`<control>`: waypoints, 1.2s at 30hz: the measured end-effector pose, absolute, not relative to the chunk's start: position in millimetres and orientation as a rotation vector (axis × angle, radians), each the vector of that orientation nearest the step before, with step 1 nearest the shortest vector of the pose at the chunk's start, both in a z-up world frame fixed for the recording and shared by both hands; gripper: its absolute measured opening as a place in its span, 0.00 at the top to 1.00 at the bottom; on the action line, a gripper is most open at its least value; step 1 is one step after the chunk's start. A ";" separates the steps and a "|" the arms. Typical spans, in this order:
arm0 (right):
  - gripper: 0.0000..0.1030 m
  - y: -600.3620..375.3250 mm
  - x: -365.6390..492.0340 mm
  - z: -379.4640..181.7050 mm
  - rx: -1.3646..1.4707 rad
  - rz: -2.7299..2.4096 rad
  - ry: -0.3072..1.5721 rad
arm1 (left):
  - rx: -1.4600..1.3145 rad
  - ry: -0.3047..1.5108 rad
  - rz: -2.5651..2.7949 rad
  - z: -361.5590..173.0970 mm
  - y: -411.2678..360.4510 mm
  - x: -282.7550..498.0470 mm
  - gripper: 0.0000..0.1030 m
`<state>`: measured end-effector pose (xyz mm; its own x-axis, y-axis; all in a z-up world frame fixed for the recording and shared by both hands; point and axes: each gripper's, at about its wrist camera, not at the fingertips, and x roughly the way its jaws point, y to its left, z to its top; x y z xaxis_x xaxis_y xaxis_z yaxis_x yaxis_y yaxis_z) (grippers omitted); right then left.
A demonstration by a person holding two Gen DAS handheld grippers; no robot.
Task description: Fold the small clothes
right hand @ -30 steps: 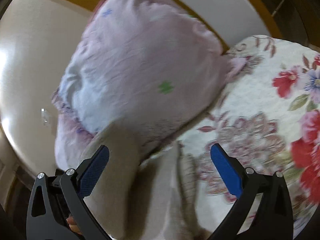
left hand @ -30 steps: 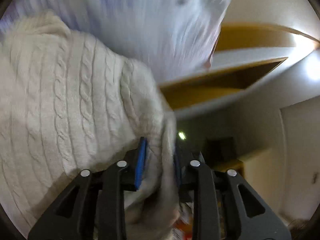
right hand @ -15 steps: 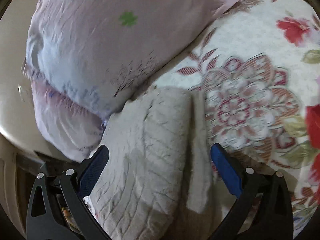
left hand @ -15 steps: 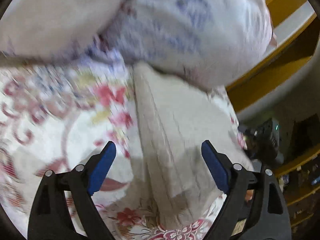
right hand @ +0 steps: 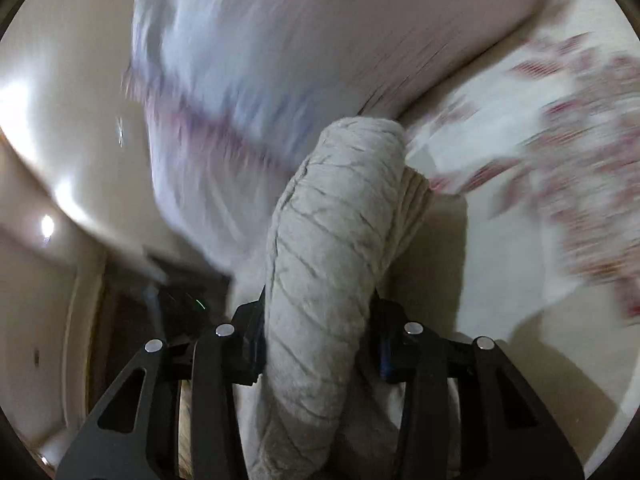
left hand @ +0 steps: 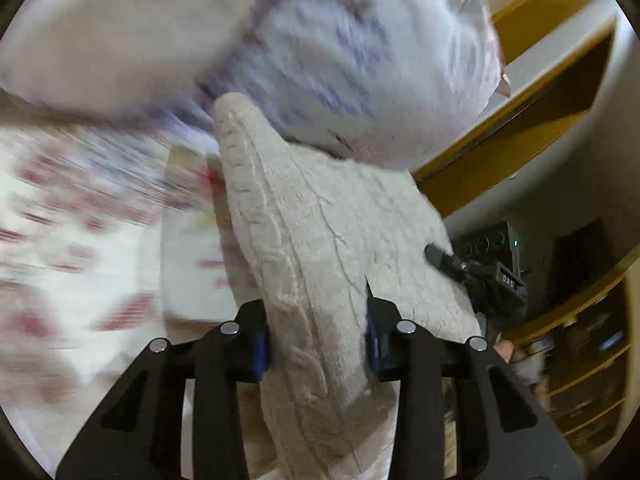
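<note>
A cream cable-knit sweater (left hand: pixel 320 232) is folded into a thick bundle and held off the floral bedspread (left hand: pixel 80 248). My left gripper (left hand: pixel 316 344) is shut on one end of it, the knit bunched between the blue pads. My right gripper (right hand: pixel 320 344) is shut on the other end of the sweater (right hand: pixel 324 248), which stands up as a thick roll between its fingers. The right gripper's black body shows in the left wrist view (left hand: pixel 480 276), at the sweater's far edge.
A pale pink and blue pillow (left hand: pixel 360 52) lies just behind the sweater; it also shows in the right wrist view (right hand: pixel 260 60). The wooden headboard (left hand: pixel 520 120) and shelves (left hand: pixel 592 360) are at the right. The bedspread (right hand: pixel 540 160) extends to the right.
Both grippers were open around the sweater lying on the bed half a second ago. They have now closed on its two ends and lifted it; the background is blurred by motion.
</note>
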<state>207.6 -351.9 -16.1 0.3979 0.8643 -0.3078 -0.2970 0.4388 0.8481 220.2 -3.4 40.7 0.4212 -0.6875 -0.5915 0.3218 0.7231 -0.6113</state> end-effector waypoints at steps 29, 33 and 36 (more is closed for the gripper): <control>0.01 -344.8 114.4 28.1 0.367 0.202 0.615 | -0.061 0.818 -0.212 32.6 30.1 73.0 0.02; 0.01 -336.2 68.6 23.8 0.290 0.124 0.636 | -0.009 0.852 -0.190 26.7 18.6 75.0 0.02; 0.01 -306.6 59.9 5.1 0.230 0.228 0.722 | 0.054 0.916 -0.137 16.3 8.1 80.5 0.02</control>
<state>59.9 -306.6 5.1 0.7281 0.2840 -0.6239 -0.1266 0.9502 0.2848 80.5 8.1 16.3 0.6008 -0.0952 -0.7937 0.1413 0.9899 -0.0118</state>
